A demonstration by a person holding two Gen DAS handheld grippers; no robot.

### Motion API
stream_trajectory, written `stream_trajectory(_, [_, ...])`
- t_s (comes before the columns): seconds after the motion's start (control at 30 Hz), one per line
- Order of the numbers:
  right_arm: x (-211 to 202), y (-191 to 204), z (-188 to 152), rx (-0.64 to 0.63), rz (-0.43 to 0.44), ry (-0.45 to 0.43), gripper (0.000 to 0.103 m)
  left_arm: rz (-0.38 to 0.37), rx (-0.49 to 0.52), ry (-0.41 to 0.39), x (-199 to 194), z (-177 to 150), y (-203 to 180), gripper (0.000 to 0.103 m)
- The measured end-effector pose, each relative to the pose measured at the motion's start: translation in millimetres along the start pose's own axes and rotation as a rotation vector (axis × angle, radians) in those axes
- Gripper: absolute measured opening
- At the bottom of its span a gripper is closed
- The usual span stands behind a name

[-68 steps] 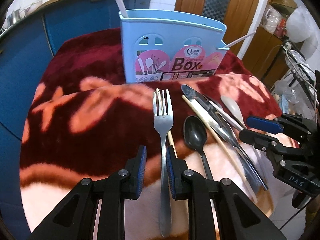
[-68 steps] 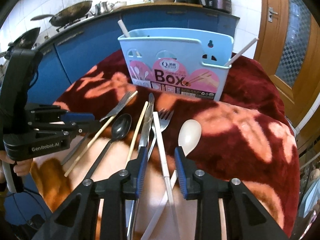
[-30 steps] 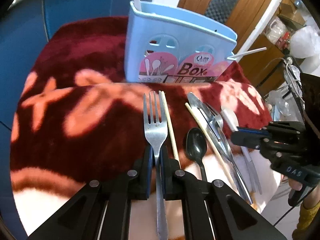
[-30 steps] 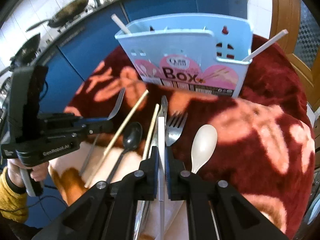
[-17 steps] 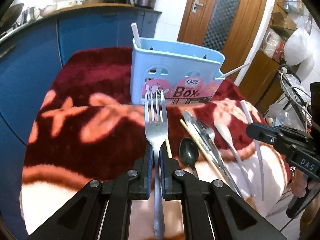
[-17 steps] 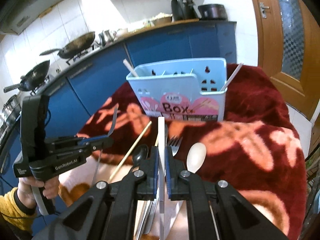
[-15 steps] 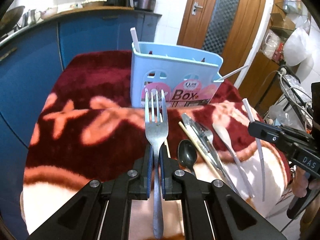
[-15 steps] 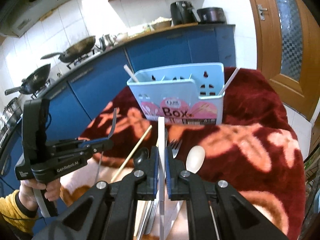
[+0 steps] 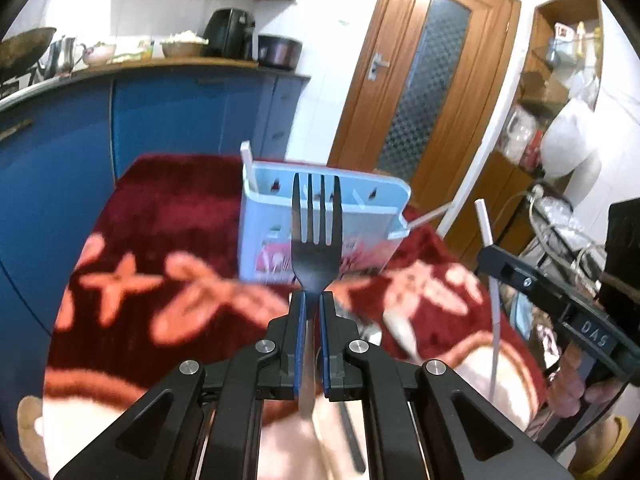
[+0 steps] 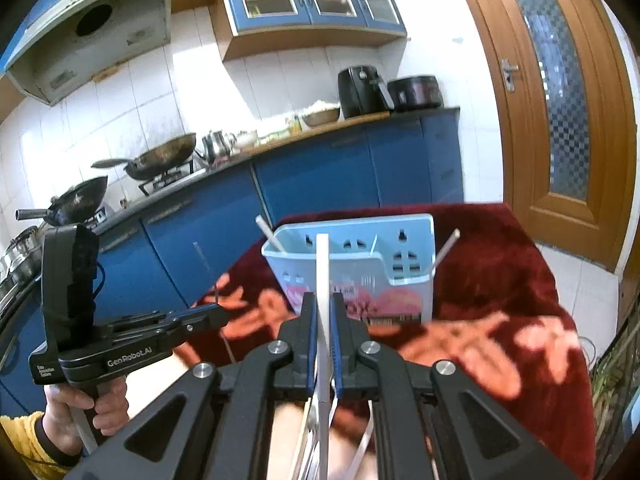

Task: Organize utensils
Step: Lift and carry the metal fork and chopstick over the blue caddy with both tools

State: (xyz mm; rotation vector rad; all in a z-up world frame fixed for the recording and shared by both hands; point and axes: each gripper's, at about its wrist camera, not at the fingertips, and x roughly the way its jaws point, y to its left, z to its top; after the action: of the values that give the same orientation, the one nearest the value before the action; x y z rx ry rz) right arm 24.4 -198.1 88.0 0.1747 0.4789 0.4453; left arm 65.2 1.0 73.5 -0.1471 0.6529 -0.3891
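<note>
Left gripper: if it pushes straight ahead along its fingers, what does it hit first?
Probably the blue utensil box. The left gripper, shut on the fork, points at its front wall, the tines overlapping the rim. Depth is unclear; the tines would likely arrive first.

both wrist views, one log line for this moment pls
left claw: shut on fork | right claw: shut on white chopstick | both raised before blue box

Left gripper (image 9: pixel 313 304): raised, fingers pinched tight on fork (image 9: pixel 316 236) neck, tines at 12 o'clock. Right gripper (image 10: pixel 324 308): raised, clamped on white chopstick (image 10: pixel 322 264), tip at 12 o'clock. Left hand (image 10: pixel 86 412) wraps handle at 8 o'clock in right wrist view.
</note>
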Motion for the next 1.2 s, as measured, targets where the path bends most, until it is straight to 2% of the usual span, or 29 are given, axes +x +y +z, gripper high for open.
stream_trajectory(0.13, [4.9, -0.5, 7.7, -0.011, -0.001, -0.040, 0.008, -0.026, -0.010, -0.062, -0.3, 15.7, -2.5, 0.006])
stream_trajectory(0.3, [12.4, -8.0, 13.7, 0.009, 0.008, -0.060, 0.008, -0.044, -0.024, -0.099, 1.6, 36.5, -3.2, 0.006])
stream_trajectory(0.67, [19.9, -28.5, 15.9, 0.051, 0.000, -0.079, 0.008, 0.019, 0.021, -0.197, -5.1, 94.5, -5.0, 0.006])
stream_trajectory(1.0, [21.5, -41.9, 23.3, 0.058, -0.035, -0.112, 0.008, 0.088, 0.034, -0.216, 25.4, 114.3, -1.3, 0.006])
stream_trajectory(1.2, [24.4, -47.1, 39.4, 0.072, -0.044, -0.153, 0.008, 0.078, 0.018, -0.219, 40.5, 119.0, 2.5, 0.006])
